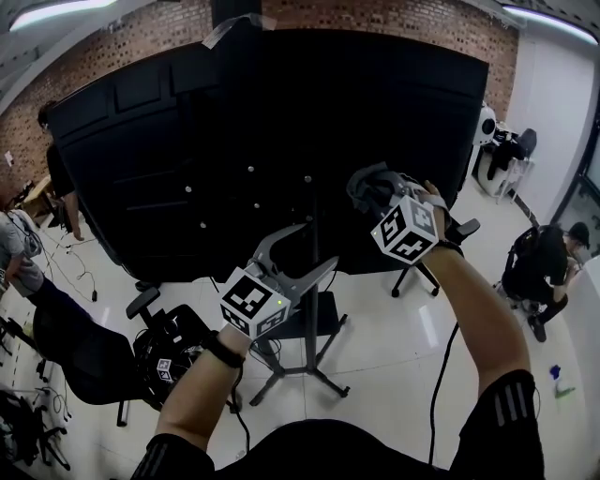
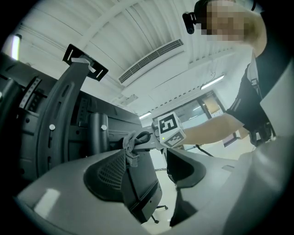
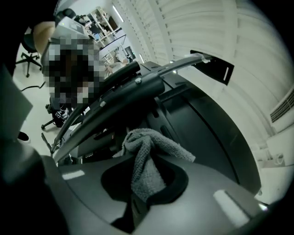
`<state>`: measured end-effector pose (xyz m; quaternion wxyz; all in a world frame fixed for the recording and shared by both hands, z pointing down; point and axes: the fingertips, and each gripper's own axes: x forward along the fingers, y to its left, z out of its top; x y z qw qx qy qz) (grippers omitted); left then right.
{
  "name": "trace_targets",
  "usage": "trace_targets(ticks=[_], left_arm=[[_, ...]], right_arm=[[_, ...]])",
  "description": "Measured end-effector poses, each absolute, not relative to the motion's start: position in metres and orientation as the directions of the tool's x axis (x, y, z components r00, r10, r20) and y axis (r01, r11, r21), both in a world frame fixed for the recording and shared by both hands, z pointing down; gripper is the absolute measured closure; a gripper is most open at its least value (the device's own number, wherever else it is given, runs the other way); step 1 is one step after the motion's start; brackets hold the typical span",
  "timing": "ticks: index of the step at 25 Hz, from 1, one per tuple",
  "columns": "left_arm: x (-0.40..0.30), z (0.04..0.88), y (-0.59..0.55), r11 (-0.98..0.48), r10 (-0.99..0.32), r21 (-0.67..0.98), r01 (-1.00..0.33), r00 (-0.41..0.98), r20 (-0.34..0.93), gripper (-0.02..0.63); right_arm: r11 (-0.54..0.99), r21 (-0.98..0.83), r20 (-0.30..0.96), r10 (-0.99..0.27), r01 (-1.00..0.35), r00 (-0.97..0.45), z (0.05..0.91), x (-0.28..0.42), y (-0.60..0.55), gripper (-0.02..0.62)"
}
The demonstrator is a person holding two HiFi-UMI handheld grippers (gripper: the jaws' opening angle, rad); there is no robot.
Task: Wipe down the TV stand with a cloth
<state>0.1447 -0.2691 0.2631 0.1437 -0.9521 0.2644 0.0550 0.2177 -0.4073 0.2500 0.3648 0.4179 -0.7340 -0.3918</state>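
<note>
Pinching the grey cloth (image 3: 146, 158) in the right gripper (image 3: 146, 188), barely making it out against the black TV back (image 1: 234, 141) in the head view, and holding the left gripper (image 1: 298, 253) spread, empty, near the TV stand (image 1: 309, 352)

A shared lab or workshop: brick wall (image 1: 394, 23) at twelve o'clock, ceiling strip light (image 1: 56, 11), glossy white tiled floor (image 1: 394, 342), office chair (image 1: 98, 361) at eight o'clock, person (image 1: 544, 262) at three o'clock.
</note>
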Motion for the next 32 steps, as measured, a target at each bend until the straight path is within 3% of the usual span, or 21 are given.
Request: trace_targets(ticks=[10, 17, 24, 32], left_arm=[[0.19, 0.268, -0.267, -0.839, -0.455, -0.251, -0.484, 0.875, -0.166, 0.304], [0.199, 0.269, -0.267, -0.836, -0.462, -0.25, -0.488, 0.873, -0.158, 0.304], [0.172, 0.256, -0.251, -0.801, -0.483, -0.307, -0.514, 0.858, -0.177, 0.304], [0.095, 0.261, -0.242, -0.762, -0.538, -0.31, -0.568, 0.822, -0.186, 0.305]], right_arm=[[0.326, 0.858, 0.218, -0.931, -0.397, -0.294, 0.26, 0.301, -0.411, 0.572], [0.314, 0.854, 0.203, -0.935, -0.415, -0.29, 0.258, 0.319, -0.408, 0.572], [0.349, 0.822, 0.082, -0.855, -0.451, -0.512, 0.222, 0.235, -0.35, 0.572], [0.404, 0.811, 0.073, -0.788, -0.424, -0.611, 0.224, 0.122, -0.314, 0.572]])
